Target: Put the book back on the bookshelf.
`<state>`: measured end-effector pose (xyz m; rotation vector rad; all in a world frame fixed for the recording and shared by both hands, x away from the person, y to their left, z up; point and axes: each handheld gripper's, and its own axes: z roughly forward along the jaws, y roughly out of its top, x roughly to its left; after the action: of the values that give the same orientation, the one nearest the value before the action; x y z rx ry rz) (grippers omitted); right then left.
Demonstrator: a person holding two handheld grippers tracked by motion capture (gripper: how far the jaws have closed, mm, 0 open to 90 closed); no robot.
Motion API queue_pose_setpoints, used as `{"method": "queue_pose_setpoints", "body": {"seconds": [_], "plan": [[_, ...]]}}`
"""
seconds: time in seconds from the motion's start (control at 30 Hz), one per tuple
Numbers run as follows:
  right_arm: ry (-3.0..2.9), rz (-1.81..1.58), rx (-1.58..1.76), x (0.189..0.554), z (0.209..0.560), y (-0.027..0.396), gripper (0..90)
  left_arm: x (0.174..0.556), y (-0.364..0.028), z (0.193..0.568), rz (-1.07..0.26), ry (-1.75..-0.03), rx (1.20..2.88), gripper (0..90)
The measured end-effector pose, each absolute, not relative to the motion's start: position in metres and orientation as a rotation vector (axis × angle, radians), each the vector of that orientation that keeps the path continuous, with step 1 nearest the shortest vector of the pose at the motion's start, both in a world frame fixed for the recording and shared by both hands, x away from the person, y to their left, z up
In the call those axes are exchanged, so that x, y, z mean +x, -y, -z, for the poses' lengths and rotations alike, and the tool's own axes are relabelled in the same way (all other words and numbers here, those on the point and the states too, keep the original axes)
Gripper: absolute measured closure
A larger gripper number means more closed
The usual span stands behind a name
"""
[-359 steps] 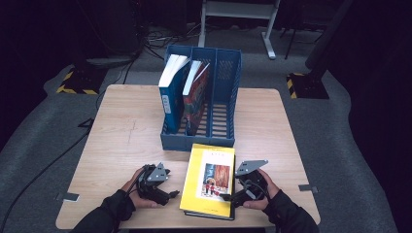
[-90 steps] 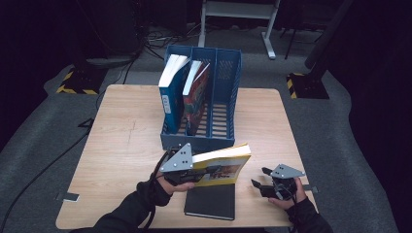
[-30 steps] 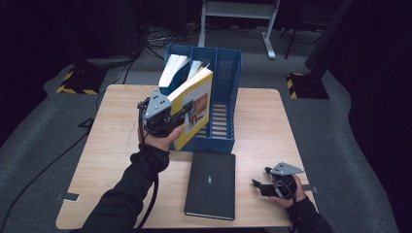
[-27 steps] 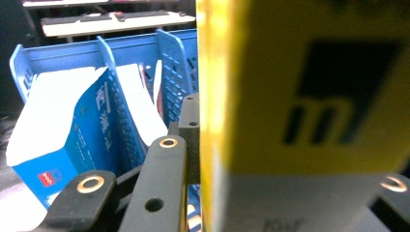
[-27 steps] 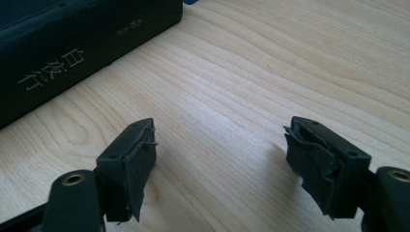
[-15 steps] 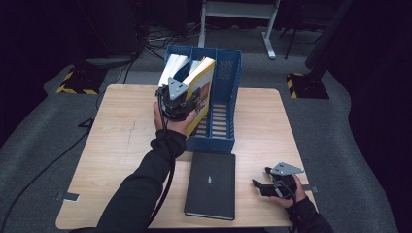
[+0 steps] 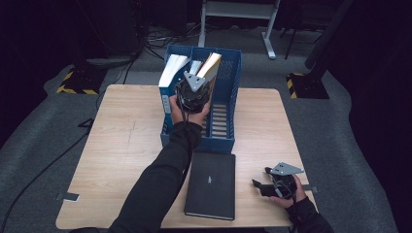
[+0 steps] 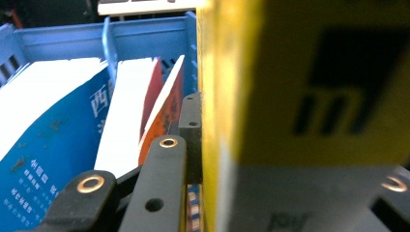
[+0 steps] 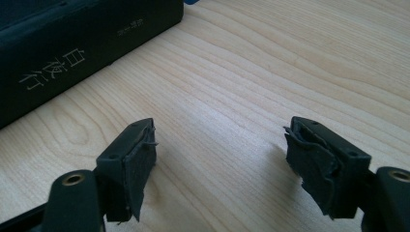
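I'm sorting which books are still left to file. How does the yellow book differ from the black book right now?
The yellow book is held upright over the blue file rack by the left gripper; the black book lies flat on the table, untouched. The yellow book's cover is bright and printed; the black book's is dark and almost plain. Both are closed.

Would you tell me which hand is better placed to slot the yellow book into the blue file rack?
The left. Its gripper is clamped on the yellow book right above the rack, whereas the right gripper rests open on the table beside the black book.
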<state>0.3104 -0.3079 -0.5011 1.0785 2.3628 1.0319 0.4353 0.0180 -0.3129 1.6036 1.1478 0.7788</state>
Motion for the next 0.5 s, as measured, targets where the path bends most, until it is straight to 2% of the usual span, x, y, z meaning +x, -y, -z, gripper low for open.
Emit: {"method": "queue_pose_setpoints", "body": {"seconds": [0.27,0.5], "plan": [[-2.363,-1.032,1.078,0.31,0.501,0.308,26.0,0.444,-0.023,0.321,-0.736,-1.209,1.531,75.0],[-2.363,-1.034,1.078,0.31,0.501,0.308,26.0,0.454,-0.013,0.327,-0.764,-1.202,1.519,75.0]]}}
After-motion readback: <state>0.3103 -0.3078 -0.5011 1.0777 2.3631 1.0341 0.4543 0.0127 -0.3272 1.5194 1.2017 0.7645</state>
